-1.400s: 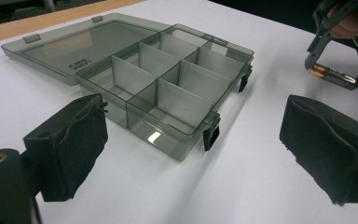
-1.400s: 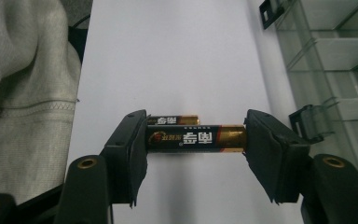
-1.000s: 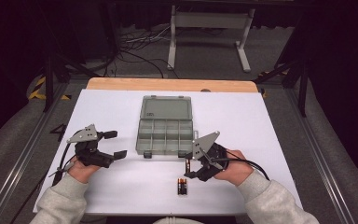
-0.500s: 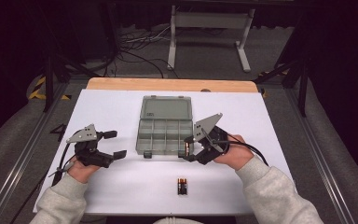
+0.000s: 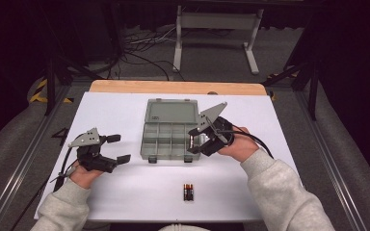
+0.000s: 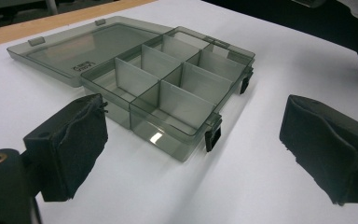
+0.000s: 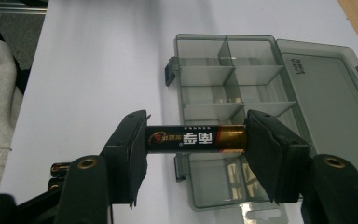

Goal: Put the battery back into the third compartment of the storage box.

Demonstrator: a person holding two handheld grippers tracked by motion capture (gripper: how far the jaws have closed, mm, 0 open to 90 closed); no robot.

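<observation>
Battery [image 7: 196,139] clamped end to end between the right gripper's [image 5: 196,140] pads, long axis running straight across the gap from one pad to the other, label side up in the right gripper view. Held above the near right corner of the open compartment box [image 5: 168,140], at the centre of the high view, right over the front row of cells. In the right gripper view, divided tray directly behind and below the battery, clear lid [image 7: 328,93] laid flat at the right of the frame. Judged: next move a short drop into a front cell, turning on whether the battery's length lines up with a cell's long side rather than lying across a divider.

Left gripper [image 5: 118,148] resting at the lower left of the high view, well apart from the box, fingers wide apart on nothing; in the left gripper view, box just ahead between the spread pads. Right hand plainly the nearer one.

Two more batteries [image 5: 188,191] lying side by side at the lower centre of the high view, near the table's [image 5: 115,110] front edge.

Compared with a second ago: right gripper gone from low beside those batteries to up and over the box's corner, battery carried along; left gripper unmoved.
</observation>
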